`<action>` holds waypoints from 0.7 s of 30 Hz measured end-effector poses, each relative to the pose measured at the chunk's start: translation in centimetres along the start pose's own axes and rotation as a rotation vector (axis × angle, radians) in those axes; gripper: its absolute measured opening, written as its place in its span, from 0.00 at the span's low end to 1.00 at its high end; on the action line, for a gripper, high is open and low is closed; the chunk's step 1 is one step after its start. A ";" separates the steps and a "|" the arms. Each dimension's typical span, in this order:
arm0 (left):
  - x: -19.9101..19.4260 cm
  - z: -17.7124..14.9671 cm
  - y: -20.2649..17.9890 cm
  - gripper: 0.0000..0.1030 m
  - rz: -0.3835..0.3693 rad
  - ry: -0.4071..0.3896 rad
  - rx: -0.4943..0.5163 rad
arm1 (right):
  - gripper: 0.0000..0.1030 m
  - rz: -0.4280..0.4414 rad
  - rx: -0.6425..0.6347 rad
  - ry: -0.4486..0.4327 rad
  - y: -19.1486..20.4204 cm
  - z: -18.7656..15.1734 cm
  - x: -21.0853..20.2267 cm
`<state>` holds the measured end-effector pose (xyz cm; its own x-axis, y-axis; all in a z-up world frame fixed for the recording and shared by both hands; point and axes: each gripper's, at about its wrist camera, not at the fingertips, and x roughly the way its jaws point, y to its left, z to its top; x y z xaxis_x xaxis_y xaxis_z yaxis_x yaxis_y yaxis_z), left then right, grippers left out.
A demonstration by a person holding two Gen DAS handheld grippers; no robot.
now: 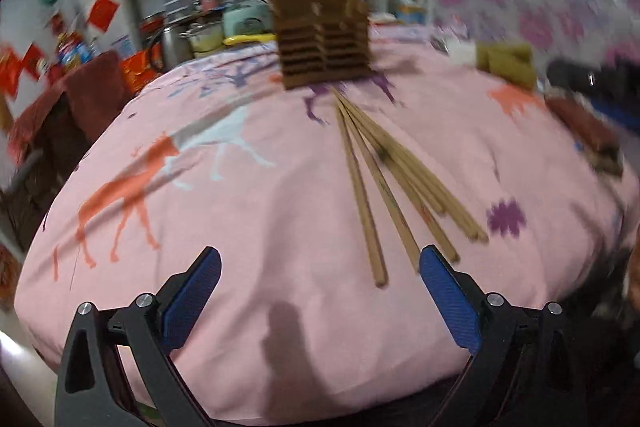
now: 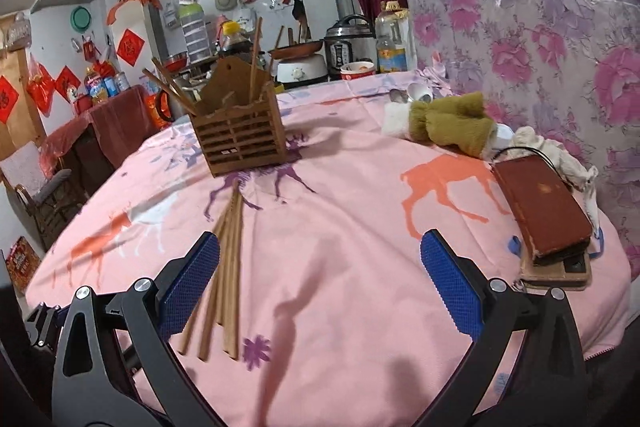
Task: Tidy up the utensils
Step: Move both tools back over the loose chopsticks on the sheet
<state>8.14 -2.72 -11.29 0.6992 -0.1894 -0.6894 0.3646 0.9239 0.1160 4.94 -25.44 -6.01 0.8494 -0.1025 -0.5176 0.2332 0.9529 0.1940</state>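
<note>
- On the counter, under a pink cloth [image 2: 360,227] printed with deer, a brown slatted wooden holder [image 2: 240,131] stands upright toward the far side.
- Several chopsticks [image 2: 252,59] already stand in the holder, leaning out of its top; the count is uncertain, at least three by the right wrist view.
- A loose bundle of chopsticks [image 2: 228,267] lies flat on the cloth, fanned out, far tips pointing at the holder's base and near ends toward the grippers. About six; overlap prevents an exact count.
- Left gripper [image 1: 320,291]: fingers wide apart, holding nothing, low over the cloth. The near ends of the bundle [image 1: 384,179] lie just inside its right finger.
- Right gripper [image 2: 320,279]: fingers wide apart, empty. The bundle passes beside and under its left finger.
- Off to the right: a folded olive-and-white cloth [image 2: 448,119] and a reddish-brown case [image 2: 544,211], both well apart from the chopsticks.
- Assessment: task partly done. Some chopsticks are housed; the flat bundle remains to be lifted and placed in the holder. No grasp is under way.
</note>
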 end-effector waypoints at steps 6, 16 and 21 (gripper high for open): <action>2.2 -0.8 0.9 0.95 -0.053 0.080 -0.041 | 0.94 0.008 0.011 0.041 -0.8 -0.7 0.9; 3.9 -1.6 8.4 0.96 0.124 0.017 -0.258 | 0.94 0.065 -0.333 0.105 2.8 -4.4 1.3; 3.8 -1.7 8.1 0.96 0.149 -0.012 -0.263 | 0.94 0.079 -0.537 0.160 5.7 -7.1 1.9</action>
<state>12.69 4.58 -14.13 0.7408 -0.0477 -0.6700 0.0868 0.9959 0.0250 4.52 -18.17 -11.79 0.7621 -0.0201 -0.6471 -0.1377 0.9716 -0.1924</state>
